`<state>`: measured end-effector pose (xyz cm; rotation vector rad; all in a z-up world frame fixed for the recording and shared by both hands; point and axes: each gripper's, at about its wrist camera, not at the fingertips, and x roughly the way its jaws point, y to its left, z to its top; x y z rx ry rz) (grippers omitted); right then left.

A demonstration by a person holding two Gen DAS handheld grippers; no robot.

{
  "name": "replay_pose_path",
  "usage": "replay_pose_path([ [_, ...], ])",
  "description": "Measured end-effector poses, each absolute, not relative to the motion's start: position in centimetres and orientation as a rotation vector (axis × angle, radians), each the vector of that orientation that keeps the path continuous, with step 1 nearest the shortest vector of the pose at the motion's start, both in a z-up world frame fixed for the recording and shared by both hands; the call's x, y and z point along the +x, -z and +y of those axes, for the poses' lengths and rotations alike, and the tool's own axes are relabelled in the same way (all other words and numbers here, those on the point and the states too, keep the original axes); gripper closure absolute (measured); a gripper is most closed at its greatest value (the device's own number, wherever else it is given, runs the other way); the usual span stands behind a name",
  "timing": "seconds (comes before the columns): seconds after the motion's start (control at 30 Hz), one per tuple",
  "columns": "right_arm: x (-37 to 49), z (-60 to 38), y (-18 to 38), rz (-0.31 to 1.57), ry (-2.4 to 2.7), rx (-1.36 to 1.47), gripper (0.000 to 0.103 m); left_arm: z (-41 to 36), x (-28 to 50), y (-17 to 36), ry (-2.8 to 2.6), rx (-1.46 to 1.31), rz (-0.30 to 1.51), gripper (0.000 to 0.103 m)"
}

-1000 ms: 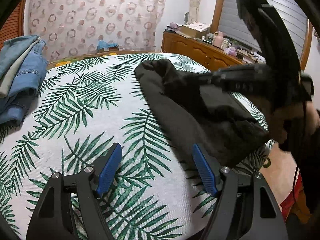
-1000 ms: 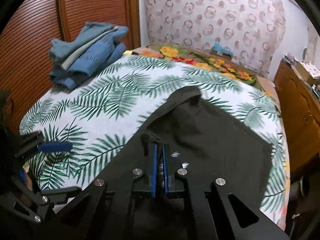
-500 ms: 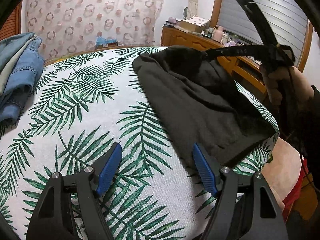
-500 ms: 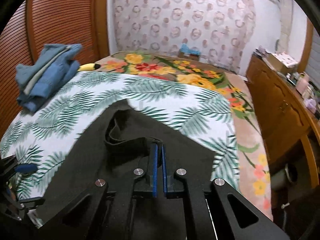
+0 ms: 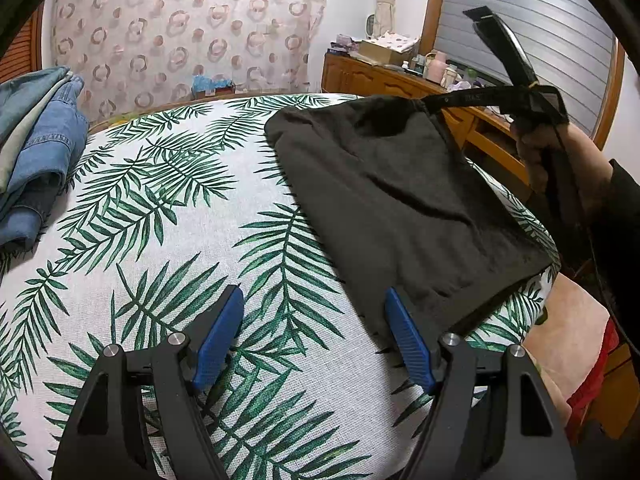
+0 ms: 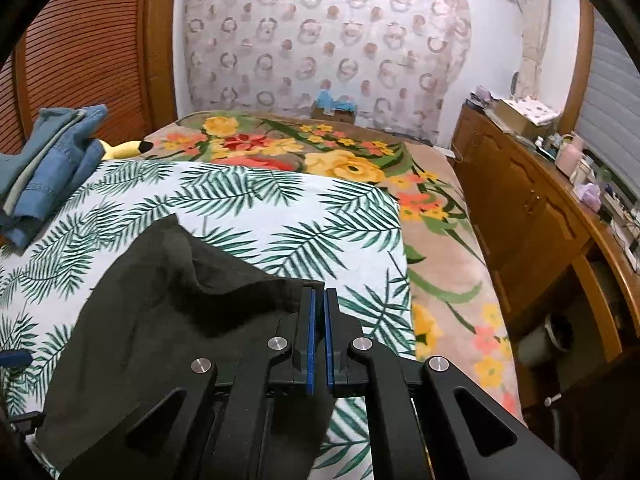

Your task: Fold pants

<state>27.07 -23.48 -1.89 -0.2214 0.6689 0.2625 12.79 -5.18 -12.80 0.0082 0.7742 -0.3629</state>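
bed: a leaf-print cloth (image 5: 168, 248) with green fronds on white covers the near part; past it a floral blanket (image 6: 320, 152) runs up to the patterned wall.
dresser: a wooden dresser (image 6: 532, 216) stands along the right side of the bed, its top crowded with small things too small to name.
pants: the dark pants (image 5: 392, 208) lie on the right half of the leaf-print cloth, one end hanging over the near edge, the far corner lifted off the cloth.
denim pile: folded denim clothes (image 5: 36, 148) sit at the far left of the bed, well apart from the pants.
right gripper: the right gripper (image 6: 319, 300) has its blue pads pressed together on the raised corner of the pants; in the left wrist view a hand (image 5: 552, 156) holds it up above the bed's right edge.
left gripper: the left gripper (image 5: 314, 304) hangs over the cloth with its jaws spread wide and nothing between them; its right finger (image 5: 408, 344) is just beside the near edge of the pants.
toy: a yellow plush toy (image 6: 124, 148) peeks out behind the denim pile.
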Motion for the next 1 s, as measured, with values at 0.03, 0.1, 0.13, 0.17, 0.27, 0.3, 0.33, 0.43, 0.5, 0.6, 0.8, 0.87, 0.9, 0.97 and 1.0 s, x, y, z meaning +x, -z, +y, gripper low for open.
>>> replay_pose_path([
  [0.03, 27.3, -23.3, 2.0, 0.672, -0.256, -0.224, 0.1, -5.2, 12.8, 12.8, 0.363, 0.01, 0.774, 0.029],
  [0.1, 27.9, -23.0, 2.3, 0.688, -0.257, -0.236, 0.1, -5.2, 12.8, 12.8, 0.363, 0.012, 0.774, 0.029],
  [0.13, 28.0, -22.9, 2.3, 0.689, -0.252, -0.244, 0.1, -5.2, 12.7, 12.8, 0.363, 0.01, 0.774, 0.029],
  [0.17, 28.2, -22.8, 2.2, 0.69, -0.249, -0.244, 0.1, -5.2, 12.8, 12.8, 0.363, 0.01, 0.773, 0.029],
  [0.27, 28.3, -22.9, 2.5, 0.714, -0.242, -0.234, 0.1, -5.3, 12.7, 12.8, 0.362, 0.012, 0.773, 0.029],
  [0.3, 28.5, -22.9, 2.7, 0.726, -0.238, -0.235, 0.099, -5.2, 12.8, 12.8, 0.362, 0.013, 0.774, 0.029],
  [0.33, 28.5, -22.9, 3.1, 0.737, -0.239, -0.234, 0.099, -5.2, 12.7, 12.8, 0.364, 0.012, 0.773, 0.029],
  [0.43, 28.9, -23.2, 3.5, 0.766, -0.224, -0.227, 0.099, -5.2, 12.7, 12.8, 0.363, 0.012, 0.772, 0.029],
  [0.5, 28.7, -23.6, 3.5, 0.76, -0.216, -0.218, 0.094, -5.2, 12.7, 12.8, 0.361, 0.015, 0.771, 0.029],
  [0.6, 27.8, -24.3, 3.2, 0.753, -0.213, -0.212, 0.088, -5.3, 12.6, 12.8, 0.358, 0.021, 0.769, 0.029],
  [0.8, 24.5, -24.4, 3.1, 0.734, -0.279, -0.184, 0.077, -5.4, 12.6, 12.8, 0.359, 0.021, 0.769, 0.029],
  [0.87, 22.9, -23.8, 3.3, 0.731, -0.316, -0.187, 0.075, -5.3, 12.6, 12.8, 0.359, 0.023, 0.769, 0.029],
  [0.9, 22.1, -23.5, 3.6, 0.733, -0.34, -0.186, 0.074, -5.3, 12.5, 12.8, 0.359, 0.023, 0.768, 0.029],
  [0.97, 20.8, -23.1, 4.0, 0.741, -0.377, -0.175, 0.073, -5.3, 12.5, 12.8, 0.36, 0.022, 0.768, 0.029],
  [1.0, 20.2, -22.8, 4.3, 0.742, -0.395, -0.173, 0.073, -5.3, 12.5, 12.8, 0.359, 0.023, 0.767, 0.029],
])
